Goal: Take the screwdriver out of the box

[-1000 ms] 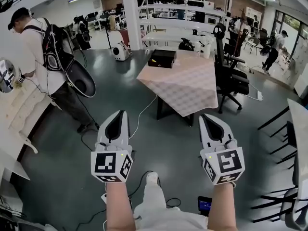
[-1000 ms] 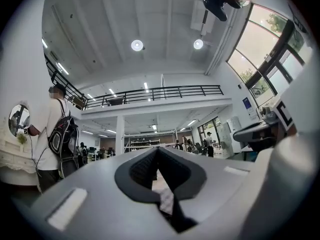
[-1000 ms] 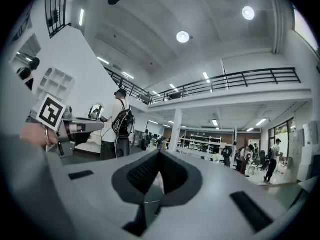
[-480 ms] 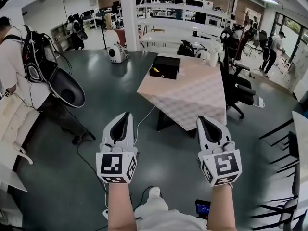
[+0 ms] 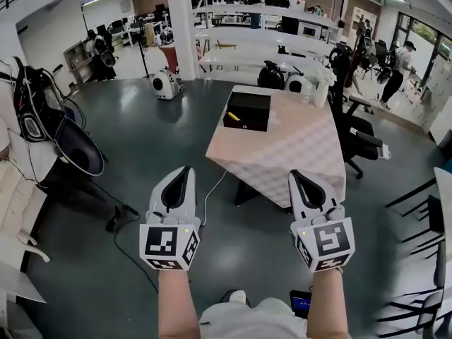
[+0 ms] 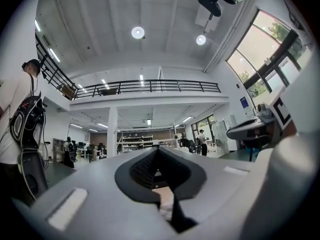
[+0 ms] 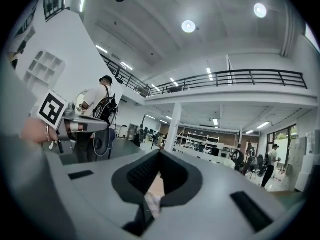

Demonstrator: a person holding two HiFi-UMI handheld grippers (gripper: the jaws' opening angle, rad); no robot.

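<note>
A black open box (image 5: 248, 110) stands at the far end of a table with a pale checked cloth (image 5: 289, 150), some way ahead of me. Something small and yellow (image 5: 233, 116) lies inside it; I cannot make out what it is. My left gripper (image 5: 185, 171) and right gripper (image 5: 296, 176) are held side by side over the grey floor, short of the table, pointing towards it. Both are shut with nothing between the jaws, as the left gripper view (image 6: 159, 154) and right gripper view (image 7: 159, 156) also show.
A black office chair (image 5: 357, 136) stands right of the table. A person's backpack and dark round bag (image 5: 53, 129) are at the left. Cables (image 5: 134, 260) run over the floor. A white pillar (image 5: 176, 27), a white machine (image 5: 164, 85) and shelves stand behind.
The table and box have come nearer and sit lower in the head view. The person at the left has slid towards the picture's edge. Both grippers stay shut and side by side.
</note>
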